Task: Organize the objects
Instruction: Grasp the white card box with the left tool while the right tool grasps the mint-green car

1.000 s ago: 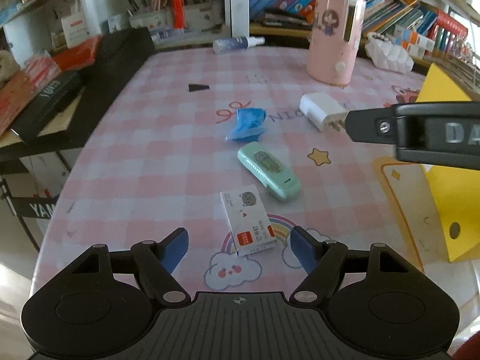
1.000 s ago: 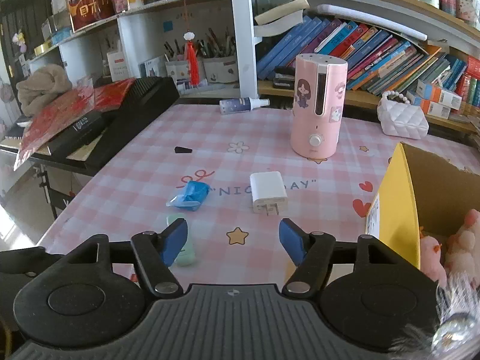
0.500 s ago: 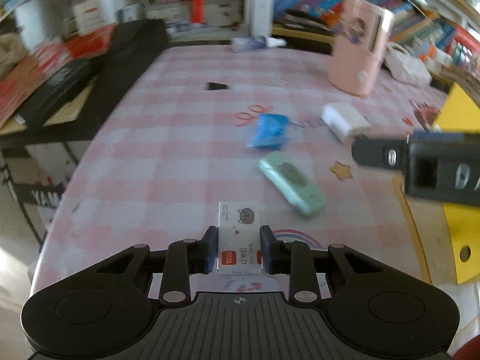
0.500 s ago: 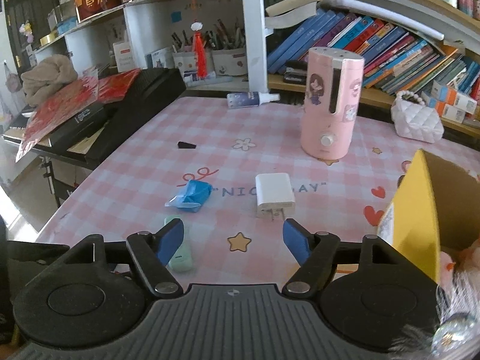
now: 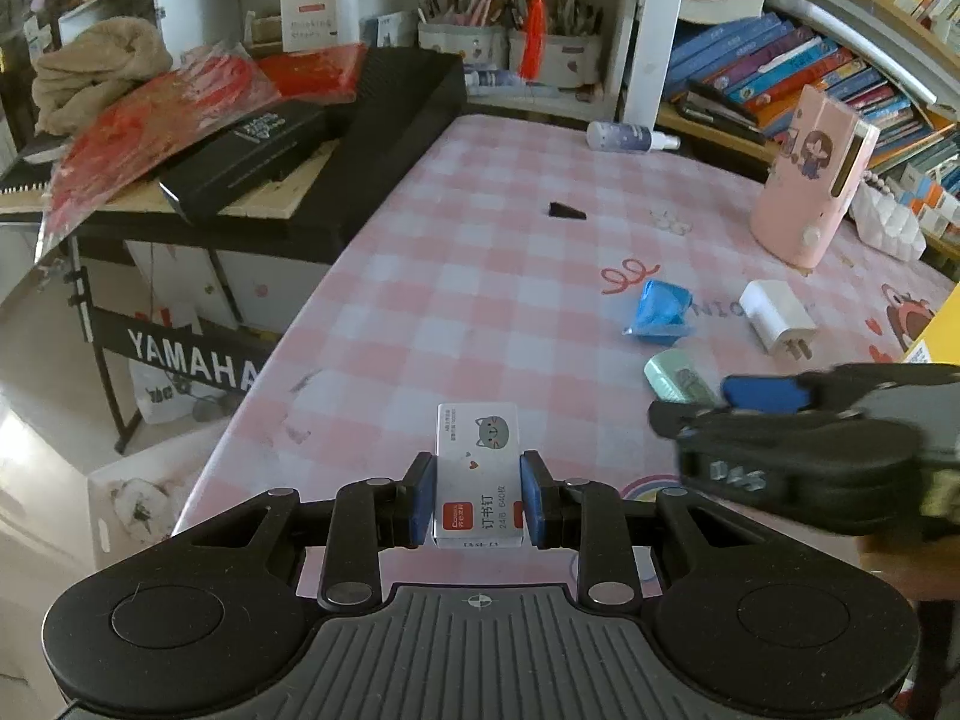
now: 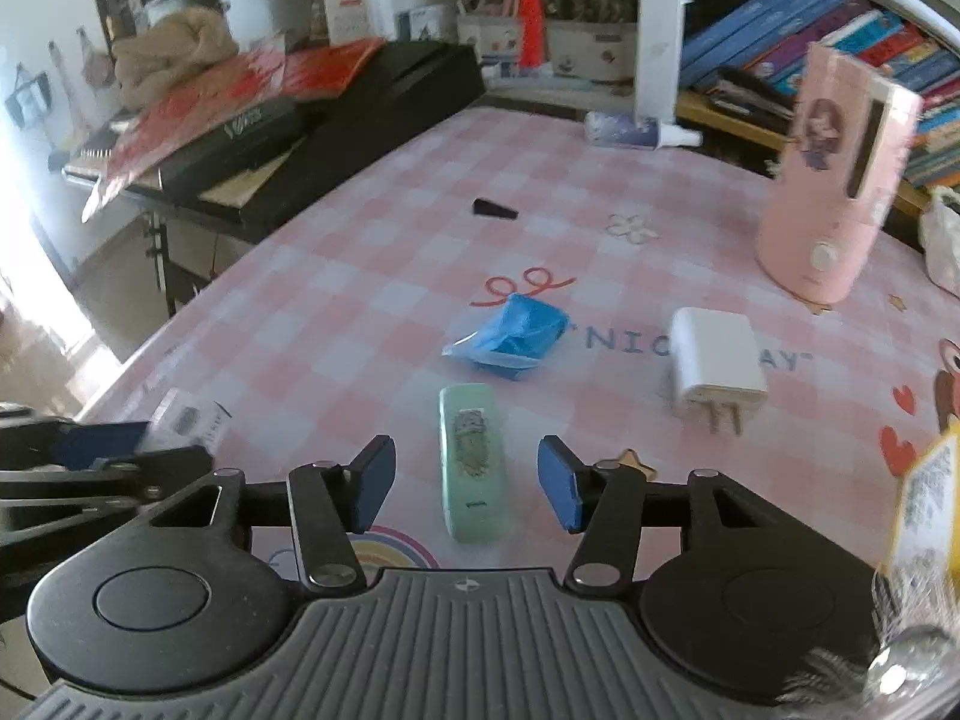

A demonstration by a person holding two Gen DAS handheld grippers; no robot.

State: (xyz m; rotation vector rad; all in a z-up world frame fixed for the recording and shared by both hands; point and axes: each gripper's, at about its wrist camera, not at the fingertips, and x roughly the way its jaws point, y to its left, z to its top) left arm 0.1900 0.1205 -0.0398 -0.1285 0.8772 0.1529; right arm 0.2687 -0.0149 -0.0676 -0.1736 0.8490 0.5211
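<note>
A small white staple box [image 5: 478,474] is clamped between the blue pads of the left gripper [image 5: 478,501], its near end seated between the fingers and its far end, printed with a cat face, projecting forward over the pink checked desk [image 5: 480,276]. Whether the box is lifted clear of the desk cannot be told. The right gripper [image 6: 467,483] is spread wide and holds nothing; a mint-green case [image 6: 474,461] lies lengthwise on the desk between its fingers, touched by neither pad.

In the left wrist view, the right gripper [image 5: 762,393] is seen from the side as a blurred dark shape covering most of the green case [image 5: 675,381]. In the right wrist view the whole case is shown, and the left gripper [image 6: 96,441] appears at the lower left edge with the box [image 6: 189,423] in it. A blue wrapped packet [image 6: 510,339] and a white charger [image 6: 714,363] lie beyond the case in both views, with a pink humidifier [image 6: 831,180] further back.
</note>
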